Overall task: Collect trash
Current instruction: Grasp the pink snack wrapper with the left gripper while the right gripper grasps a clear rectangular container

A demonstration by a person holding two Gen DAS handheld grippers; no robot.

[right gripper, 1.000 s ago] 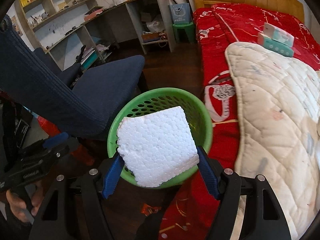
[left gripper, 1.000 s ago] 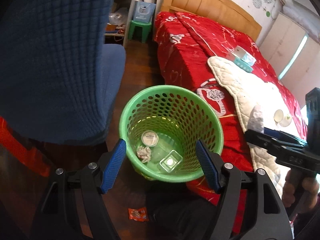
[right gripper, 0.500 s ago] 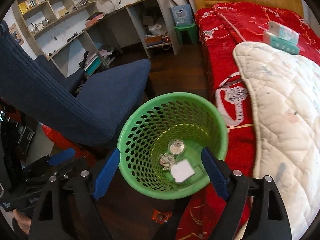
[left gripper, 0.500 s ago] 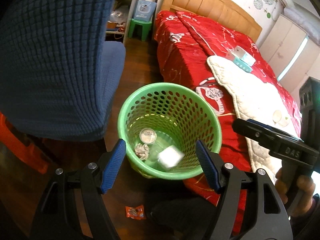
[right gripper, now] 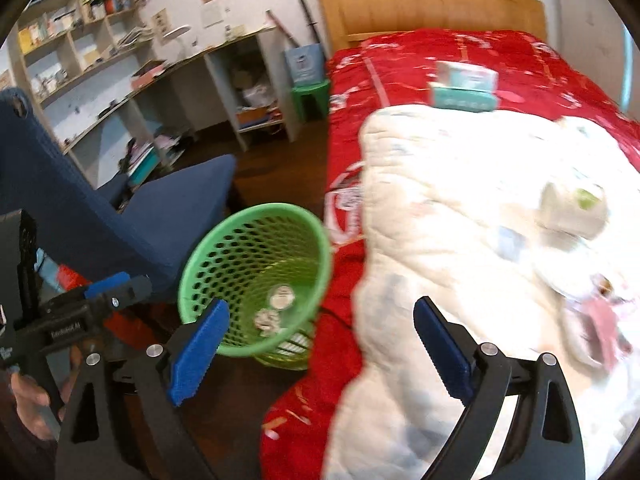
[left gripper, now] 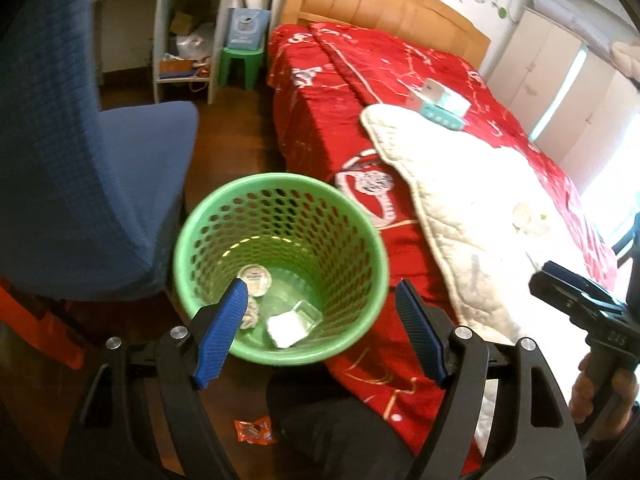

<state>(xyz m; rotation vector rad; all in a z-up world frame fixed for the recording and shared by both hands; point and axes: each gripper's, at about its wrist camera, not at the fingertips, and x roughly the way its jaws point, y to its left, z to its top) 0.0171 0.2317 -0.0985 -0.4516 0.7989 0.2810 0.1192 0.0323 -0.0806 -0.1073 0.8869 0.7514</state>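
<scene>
You have a blue chair (left gripper: pixel 92 184) on your left over the dark wooden floor (left gripper: pixel 236 128). The bed (left gripper: pixel 360 80), under its red cover, carries a white quilt (left gripper: pixel 460 208) with teal boxes (right gripper: pixel 464 88) stacked at its far edge. A green stool (left gripper: pixel 242 66) stands beside the wooden headboard (left gripper: pixel 380 8), and cluttered shelves (right gripper: pixel 80 40) line the wall.

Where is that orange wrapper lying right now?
In the left wrist view, the orange wrapper lies on the dark wooden floor, just below the green basket.

The wastebasket (left gripper: pixel 280 216) stands on the floor between the office chair (left gripper: pixel 100 168) and the bed (left gripper: pixel 360 92); a foam piece (left gripper: pixel 286 328) lies inside it.
</scene>
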